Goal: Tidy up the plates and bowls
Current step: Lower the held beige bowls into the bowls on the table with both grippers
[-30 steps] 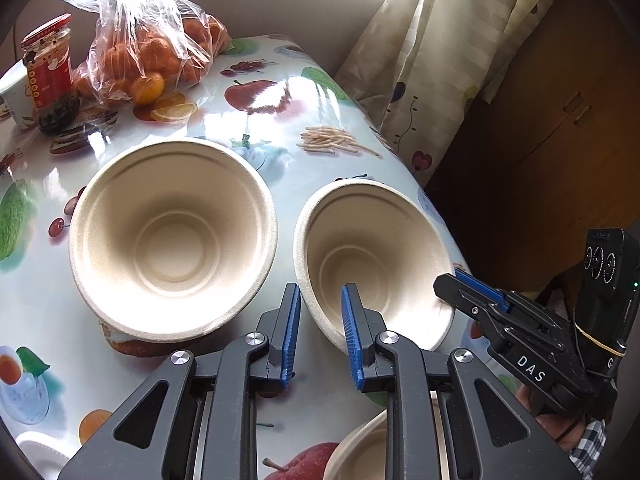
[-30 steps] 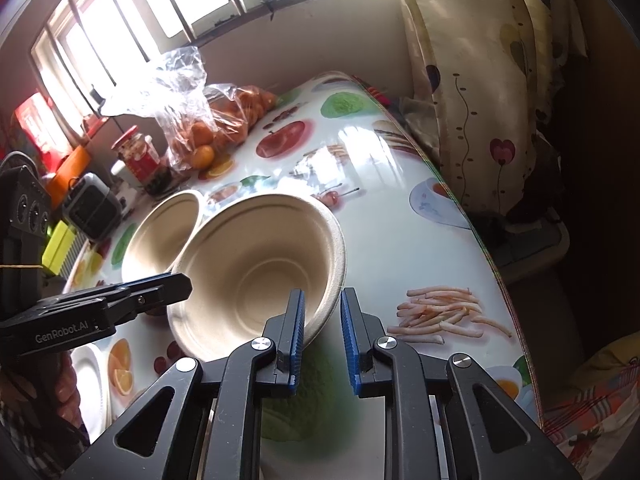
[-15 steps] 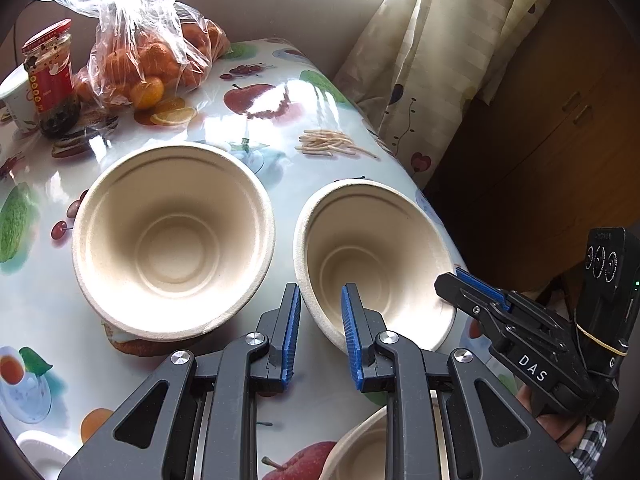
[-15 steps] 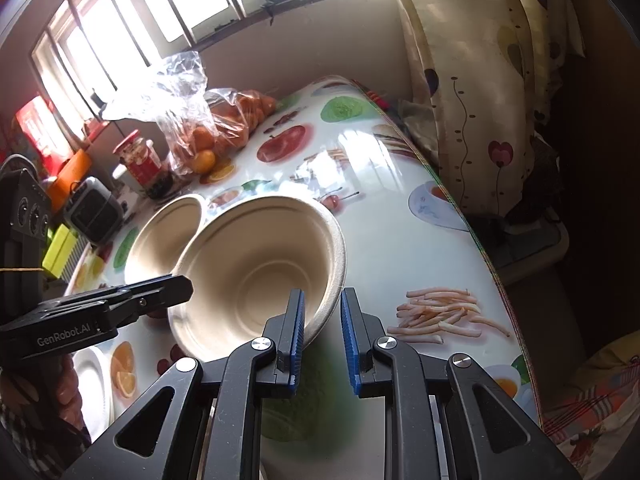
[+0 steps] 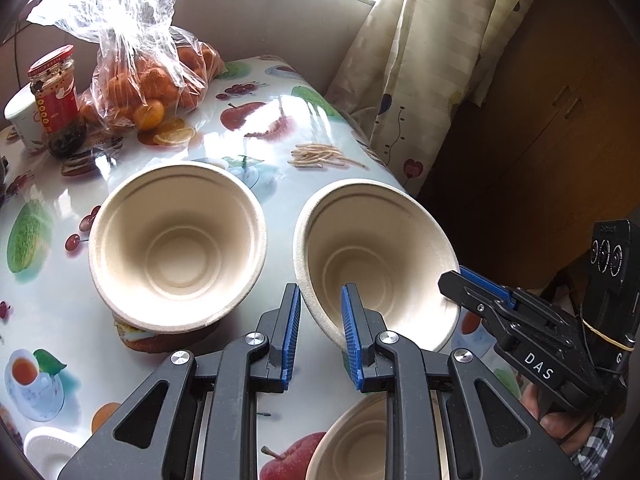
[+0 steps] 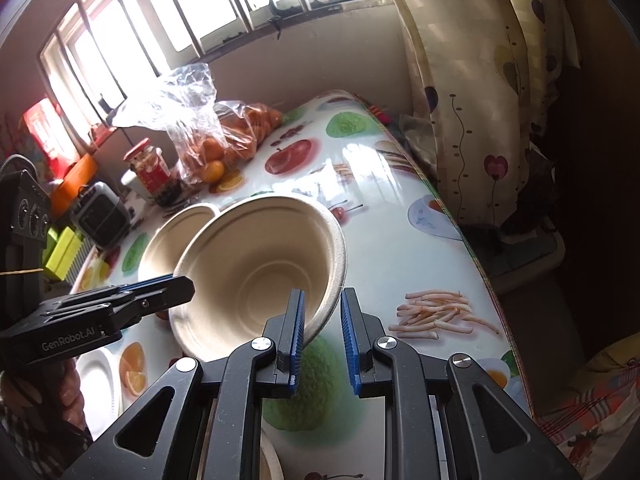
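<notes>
Bowl (image 5: 372, 264) is rim-pinched by left gripper (image 5: 320, 298) and right gripper (image 6: 322, 300) — level lowering into neighbouring bowl (image 5: 176, 248) is advised.

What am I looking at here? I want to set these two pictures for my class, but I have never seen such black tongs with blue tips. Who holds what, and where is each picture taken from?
A person holds a claw tool in each hand. A small wide-angle camera sits on each tool and looks along its two blue-padded fingers. One picture looks along the left claw, the other along the right claw, and each also shows the other claw from the side. Both claws pinch opposite sides of the rim of one pale paper bowl, which is tilted. A second bowl stands beside it on the fruit-print table. Further back are a bag of oranges and a red-lidded jar.
</notes>
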The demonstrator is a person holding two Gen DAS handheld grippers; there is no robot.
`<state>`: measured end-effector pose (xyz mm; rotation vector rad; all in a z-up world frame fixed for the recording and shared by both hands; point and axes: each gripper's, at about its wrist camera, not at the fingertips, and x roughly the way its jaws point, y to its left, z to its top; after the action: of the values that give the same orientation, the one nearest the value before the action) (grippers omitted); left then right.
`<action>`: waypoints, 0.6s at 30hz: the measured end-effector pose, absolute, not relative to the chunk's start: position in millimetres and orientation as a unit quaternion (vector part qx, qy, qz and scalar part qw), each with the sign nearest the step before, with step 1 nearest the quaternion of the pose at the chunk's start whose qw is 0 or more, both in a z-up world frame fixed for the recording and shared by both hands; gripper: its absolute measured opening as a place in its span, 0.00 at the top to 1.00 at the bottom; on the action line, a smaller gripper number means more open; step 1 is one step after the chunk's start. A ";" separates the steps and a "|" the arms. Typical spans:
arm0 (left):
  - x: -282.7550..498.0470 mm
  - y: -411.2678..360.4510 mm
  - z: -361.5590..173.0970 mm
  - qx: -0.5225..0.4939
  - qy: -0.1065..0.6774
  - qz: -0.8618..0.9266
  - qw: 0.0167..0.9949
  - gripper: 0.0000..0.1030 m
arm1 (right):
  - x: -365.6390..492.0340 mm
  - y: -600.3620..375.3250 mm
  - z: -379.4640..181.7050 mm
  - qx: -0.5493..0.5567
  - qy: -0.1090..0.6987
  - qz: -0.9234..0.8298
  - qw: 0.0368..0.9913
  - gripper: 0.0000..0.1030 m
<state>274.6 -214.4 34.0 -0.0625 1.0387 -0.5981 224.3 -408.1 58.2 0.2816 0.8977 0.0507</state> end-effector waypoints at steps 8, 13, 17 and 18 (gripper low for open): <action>263.9 -212.1 43.5 -0.028 0.478 -0.286 0.830 0.78 | 213.1 -406.3 67.8 0.137 0.422 0.025 0.896 0.83; 256.3 -210.7 46.5 -0.028 0.475 -0.288 0.831 0.78 | 203.9 -402.6 75.2 0.135 0.415 0.024 0.899 0.83; 249.7 -208.0 49.8 -0.028 0.471 -0.289 0.833 0.78 | 196.7 -399.4 81.3 0.132 0.409 0.025 0.902 0.83; 248.3 -207.3 50.9 -0.027 0.470 -0.290 0.833 0.78 | 194.6 -398.5 82.3 0.132 0.408 0.025 0.903 0.83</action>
<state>248.3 -207.3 50.9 -0.0573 0.9968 -0.6148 194.6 -398.5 82.3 0.2721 0.8436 0.0507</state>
